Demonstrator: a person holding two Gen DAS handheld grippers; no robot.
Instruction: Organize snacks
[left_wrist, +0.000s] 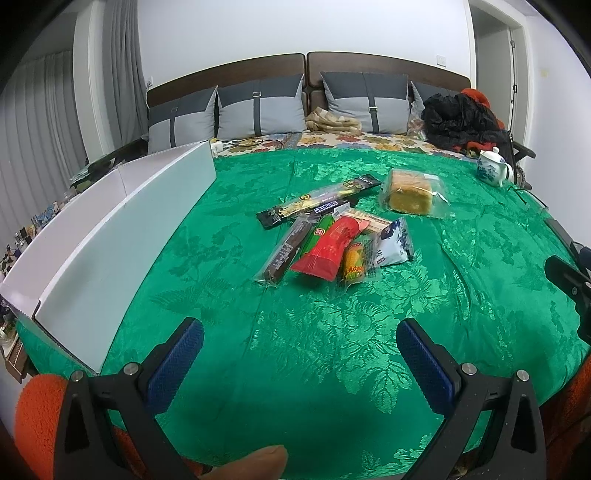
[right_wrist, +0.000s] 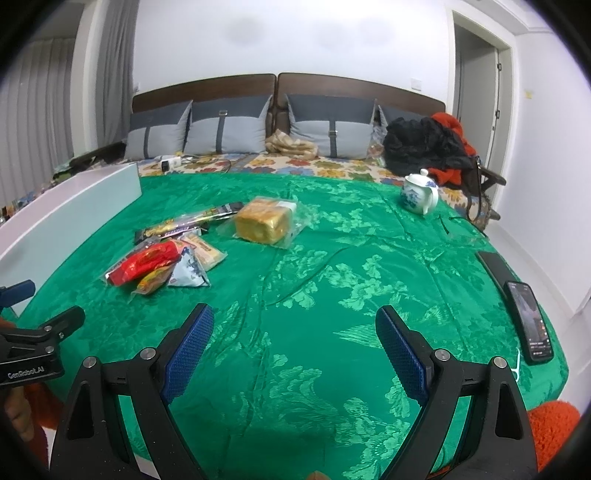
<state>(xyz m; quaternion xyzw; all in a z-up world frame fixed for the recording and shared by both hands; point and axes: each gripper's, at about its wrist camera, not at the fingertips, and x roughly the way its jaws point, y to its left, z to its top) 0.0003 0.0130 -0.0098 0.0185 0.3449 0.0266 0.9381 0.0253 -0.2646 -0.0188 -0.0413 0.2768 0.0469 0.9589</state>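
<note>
A pile of wrapped snacks lies on the green cloth (left_wrist: 295, 350): a red packet (left_wrist: 328, 245), a brown bar (left_wrist: 288, 249), a long black-and-gold bar (left_wrist: 317, 199), a blue-white packet (left_wrist: 393, 242) and a yellow packet (left_wrist: 354, 264). A bagged sponge cake (left_wrist: 408, 192) lies apart, behind and to the right of the pile. A white divided box (left_wrist: 110, 236) stands at the left. My left gripper (left_wrist: 299, 332) is open and empty, in front of the pile. My right gripper (right_wrist: 294, 319) is open and empty, to the right of the red packet (right_wrist: 146, 264) and in front of the cake (right_wrist: 264, 221).
A blue-and-white teapot (right_wrist: 419, 194) stands at the back right. Two phones (right_wrist: 528, 321) lie at the cloth's right edge. Pillows (left_wrist: 258, 107) and a heap of dark clothes (left_wrist: 458, 118) line the headboard. The left gripper's body (right_wrist: 33, 347) shows at the right view's left edge.
</note>
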